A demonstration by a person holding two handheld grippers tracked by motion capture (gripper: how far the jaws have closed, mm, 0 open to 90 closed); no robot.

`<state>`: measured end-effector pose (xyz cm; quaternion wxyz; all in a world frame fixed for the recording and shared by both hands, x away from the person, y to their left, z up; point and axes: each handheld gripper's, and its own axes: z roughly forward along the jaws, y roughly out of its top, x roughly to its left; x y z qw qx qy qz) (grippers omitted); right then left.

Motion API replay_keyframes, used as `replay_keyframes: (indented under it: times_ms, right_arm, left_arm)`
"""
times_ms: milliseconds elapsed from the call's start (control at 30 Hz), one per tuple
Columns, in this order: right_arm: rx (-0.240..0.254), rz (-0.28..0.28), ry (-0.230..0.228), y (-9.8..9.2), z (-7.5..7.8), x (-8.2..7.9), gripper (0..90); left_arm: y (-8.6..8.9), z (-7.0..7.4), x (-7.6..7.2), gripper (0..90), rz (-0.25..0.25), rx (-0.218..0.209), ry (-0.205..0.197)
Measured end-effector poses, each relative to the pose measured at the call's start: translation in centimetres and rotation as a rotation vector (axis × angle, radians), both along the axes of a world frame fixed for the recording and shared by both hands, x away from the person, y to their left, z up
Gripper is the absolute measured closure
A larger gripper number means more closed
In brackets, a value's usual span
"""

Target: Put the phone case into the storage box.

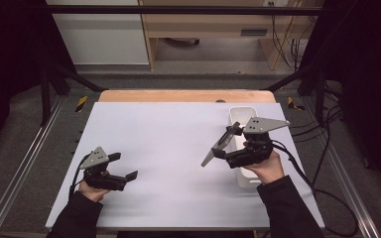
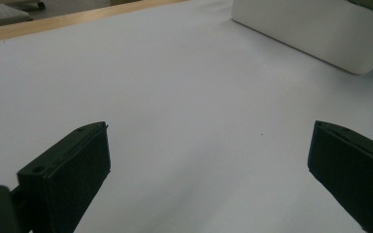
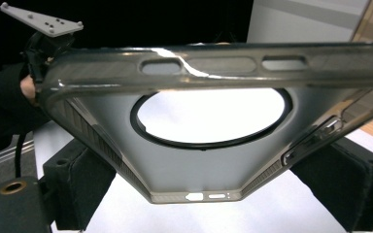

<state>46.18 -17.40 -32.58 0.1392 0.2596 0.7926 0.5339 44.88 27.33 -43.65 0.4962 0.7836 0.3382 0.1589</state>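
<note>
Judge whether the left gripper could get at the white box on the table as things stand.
Probably yes. The left gripper is open and holds nothing, and bare table lies between it and the white box. The right gripper, shut on the phone case, hangs beside the box and might crowd it.

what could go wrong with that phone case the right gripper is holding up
The right gripper pinches the clear phone case only by its narrow side edges, near one end, so most of it sticks out unsupported; it could twist or slip out and drop onto the table. It is also held close to the white bin, so a swing might knock against its rim. The left gripper sits open and far off, too distant to catch it.
</note>
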Motion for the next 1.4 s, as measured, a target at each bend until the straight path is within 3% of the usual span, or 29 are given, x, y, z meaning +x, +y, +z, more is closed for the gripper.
replay_keyframes:
  times_ms: [267, 500, 933, 1400]
  right_arm:
    - [-0.008, -0.048, 0.002, -0.3, 0.9, 0.2, 11.8]
    - [-0.020, -0.092, -0.014, -0.5, 2.1, 0.4, 11.8]
    - [-0.018, -0.249, -0.023, -1.8, 4.8, 1.8, 11.8]
    - [-0.032, -0.406, -0.022, -3.2, 5.9, 3.7, 11.9]
  left_arm:
    - [1.3, -0.4, -0.4, 1.1, 0.054, -0.015, -0.021]
    - [1.7, -0.6, -0.3, 1.1, 0.066, -0.015, -0.013]
    - [1.9, -0.8, -0.4, 1.1, 0.069, -0.012, -0.008]
    - [1.8, -0.9, -0.3, 1.1, 0.064, -0.007, -0.007]
